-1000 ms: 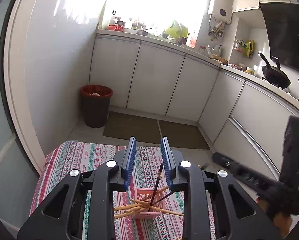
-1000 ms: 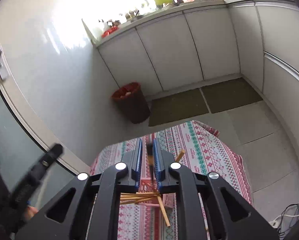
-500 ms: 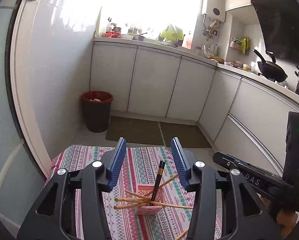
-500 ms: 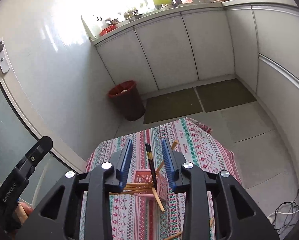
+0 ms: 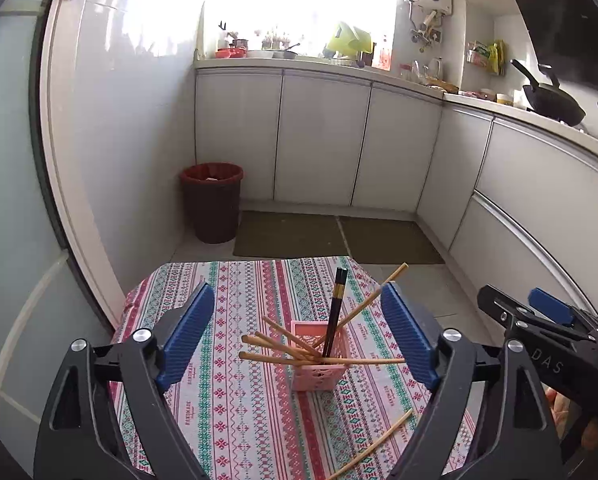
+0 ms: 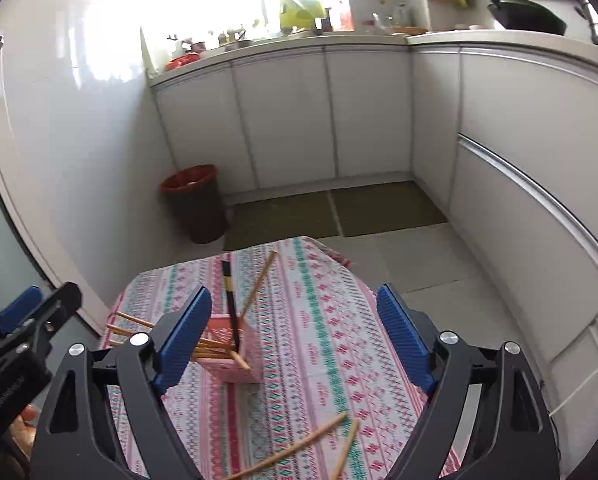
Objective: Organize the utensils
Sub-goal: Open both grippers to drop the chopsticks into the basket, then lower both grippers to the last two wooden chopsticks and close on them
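1. While its jaws are opening with nothing between the blue pads, the left gripper hangs above the patterned tablecloth, whose left edge lies close to the white wall.
2. Mid-cloth stands the pink basket, holding a black chopstick upright and several wooden chopsticks splayed outward (some overhang its rim).
3. Bare cloth surrounds the basket; a loose wooden chopstick lies near the front edge.
4. Rightward, the right gripper is likewise opening, gripping nothing; in the left wrist view, its body reads "DAS".
5. Small print on the cloth is illegible.
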Demonstrator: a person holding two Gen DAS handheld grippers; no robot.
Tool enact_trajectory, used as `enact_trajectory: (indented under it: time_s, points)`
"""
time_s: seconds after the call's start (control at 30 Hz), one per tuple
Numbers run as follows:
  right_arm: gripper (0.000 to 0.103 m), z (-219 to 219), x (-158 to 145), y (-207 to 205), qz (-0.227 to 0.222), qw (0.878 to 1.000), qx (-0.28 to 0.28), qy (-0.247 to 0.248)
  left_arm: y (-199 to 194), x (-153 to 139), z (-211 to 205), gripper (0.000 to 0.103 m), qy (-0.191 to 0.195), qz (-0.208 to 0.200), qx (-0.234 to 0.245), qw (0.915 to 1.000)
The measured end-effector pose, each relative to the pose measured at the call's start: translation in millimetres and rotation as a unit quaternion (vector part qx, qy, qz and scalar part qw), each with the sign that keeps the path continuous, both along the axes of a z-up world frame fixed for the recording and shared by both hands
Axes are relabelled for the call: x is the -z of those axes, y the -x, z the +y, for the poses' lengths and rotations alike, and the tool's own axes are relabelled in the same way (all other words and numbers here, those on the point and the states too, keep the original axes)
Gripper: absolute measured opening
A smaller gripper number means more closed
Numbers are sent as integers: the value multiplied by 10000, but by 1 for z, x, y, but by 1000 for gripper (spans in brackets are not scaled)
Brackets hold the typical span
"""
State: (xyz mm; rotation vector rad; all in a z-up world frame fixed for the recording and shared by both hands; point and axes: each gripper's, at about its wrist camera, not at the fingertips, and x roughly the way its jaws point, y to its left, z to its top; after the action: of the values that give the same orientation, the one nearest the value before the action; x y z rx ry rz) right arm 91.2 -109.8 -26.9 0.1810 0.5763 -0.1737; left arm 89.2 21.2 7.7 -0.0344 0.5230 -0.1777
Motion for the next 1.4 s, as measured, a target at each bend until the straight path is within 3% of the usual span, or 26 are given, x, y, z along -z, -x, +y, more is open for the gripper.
enact_trajectory:
  time_s: [0.1,0.33,0.53,0.73,0.87,1.03,1.2,1.4]
  points:
    - [93,-10,11,6,113,9998,171,-11,4,3,-3,90,-86,25,70,9999]
    - [94,-31,36,18,478,9980,375,-164,9,22,-17,96,-360,305,252,9986]
    - [94,-56,61,25,976,9926,577,-426,5,59,-41,96,-809,873,601,9911]
    - [94,-90,88,22,1627,9795,906,-767,-9,119,-78,96,-1311,1721,1169,9693]
    - [94,-110,110,16,2050,9658,1066,-1180,-17,151,-101,96,-1438,2165,1474,9543]
    - [94,-129,125,15,2253,9499,1189,-1811,-27,183,-131,93,-1619,2495,1734,9389]
    - [94,-143,131,17,2334,9425,1389,-1946,-40,218,-157,71,-1826,2908,1893,9199]
    - [94,-153,139,15,2486,9333,1409,-2174,-48,241,-173,61,-1883,3191,2115,9044]
